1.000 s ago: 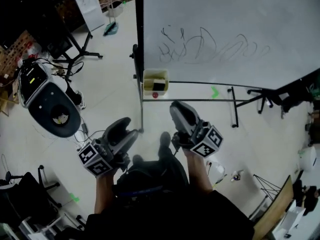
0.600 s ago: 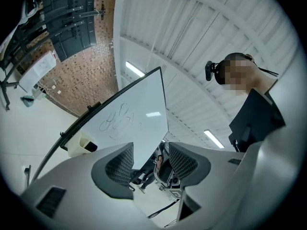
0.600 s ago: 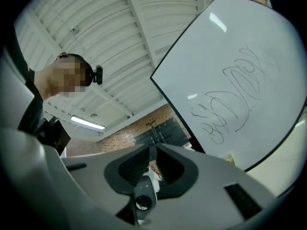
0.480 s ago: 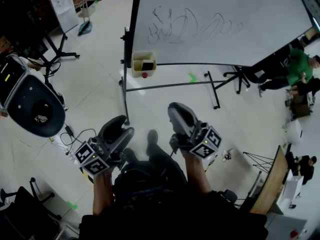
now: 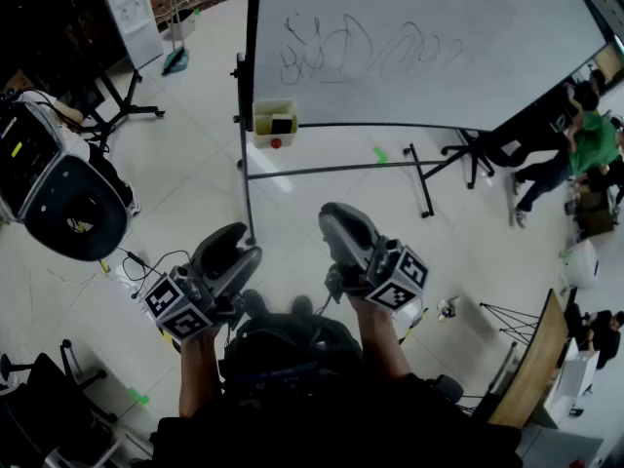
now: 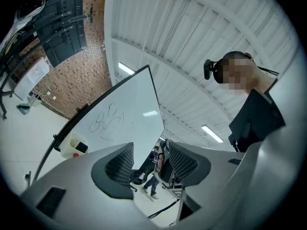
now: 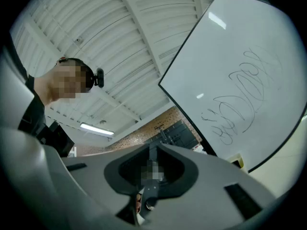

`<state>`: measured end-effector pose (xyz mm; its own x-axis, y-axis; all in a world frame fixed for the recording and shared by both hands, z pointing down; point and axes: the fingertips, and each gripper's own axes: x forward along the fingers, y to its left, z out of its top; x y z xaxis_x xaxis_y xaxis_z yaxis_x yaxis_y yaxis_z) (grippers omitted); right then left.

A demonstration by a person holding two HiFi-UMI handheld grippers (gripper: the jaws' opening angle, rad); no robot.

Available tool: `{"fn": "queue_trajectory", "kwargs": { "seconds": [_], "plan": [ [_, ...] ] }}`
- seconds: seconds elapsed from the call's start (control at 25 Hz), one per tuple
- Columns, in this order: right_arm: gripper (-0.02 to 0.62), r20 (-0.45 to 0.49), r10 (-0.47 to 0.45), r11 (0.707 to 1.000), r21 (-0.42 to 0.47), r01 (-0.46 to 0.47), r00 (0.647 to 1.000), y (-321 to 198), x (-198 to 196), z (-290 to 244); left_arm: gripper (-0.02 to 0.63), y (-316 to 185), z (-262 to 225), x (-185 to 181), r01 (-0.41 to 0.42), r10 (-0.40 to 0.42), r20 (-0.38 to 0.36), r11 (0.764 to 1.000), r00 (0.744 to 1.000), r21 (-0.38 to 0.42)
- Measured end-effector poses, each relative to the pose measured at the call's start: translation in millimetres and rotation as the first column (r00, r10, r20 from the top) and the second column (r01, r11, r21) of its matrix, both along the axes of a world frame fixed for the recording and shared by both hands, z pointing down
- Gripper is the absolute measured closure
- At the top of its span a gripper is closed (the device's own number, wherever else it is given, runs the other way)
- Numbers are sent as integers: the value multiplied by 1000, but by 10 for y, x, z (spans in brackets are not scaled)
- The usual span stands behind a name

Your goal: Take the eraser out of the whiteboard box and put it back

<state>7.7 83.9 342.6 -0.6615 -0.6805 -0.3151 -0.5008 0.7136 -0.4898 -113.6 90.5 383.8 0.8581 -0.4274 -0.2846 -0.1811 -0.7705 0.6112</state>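
The eraser (image 5: 283, 124) shows only as a small dark block inside the pale whiteboard box (image 5: 261, 130), which hangs at the lower left corner of the whiteboard (image 5: 419, 37); it is too small to make out further. A red dot (image 5: 276, 143) sits just under the box, and what it is cannot be told. In the right gripper view the box is mostly cut off behind the claw's own grey body. Both claws are well apart from the box, held low in front of the person. The left claw (image 5: 237, 250) has its jaws spread, with nothing between them but a far-off figure walking across the room. The right claw (image 5: 339, 224) has its jaws drawn together to a thin seam and holds nothing. The board's top edge runs out of the head view, and its scribbles are not readable. The floor (image 5: 322, 188) is pale and glossy, with a green tape mark (image 5: 380, 154) and loose cables. A dark rounded machine (image 5: 60, 198) stands at the left, a small board on a stand (image 5: 133, 10) is further back, and a person in green (image 5: 590, 144) is at the right edge. A brick wall (image 6: 81, 78) meets a ribbed white ceiling (image 6: 192, 42) with strip lights.
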Motion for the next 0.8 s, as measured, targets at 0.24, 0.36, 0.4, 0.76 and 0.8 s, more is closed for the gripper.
{"fn": "queue_trajectory", "kwargs": {
  "seconds": [0.24, 0.36, 0.4, 0.76, 0.8],
  "plan": [
    [532, 40, -19, 1000, -14, 20, 999, 285, 426, 36, 380, 296, -42, 490, 1, 0, 24, 1000, 1000, -12],
    [532, 71, -33, 999, -27, 35, 997, 450, 616, 91, 380, 482, 0, 686, 9, -7, 53, 999, 999, -34],
    [532, 82, -40, 999, -30, 43, 996, 494, 673, 101, 380, 530, 8, 733, 17, -14, 62, 999, 998, -41],
    [532, 132, -138, 989, -28, 143, 982, 623, 907, 179, 380, 782, -18, 882, 105, -100, 148, 994, 984, -29],
    [532, 135, -149, 988, -30, 154, 980, 648, 890, 191, 380, 809, -22, 865, 119, -114, 149, 992, 982, -29]
  ]
}}
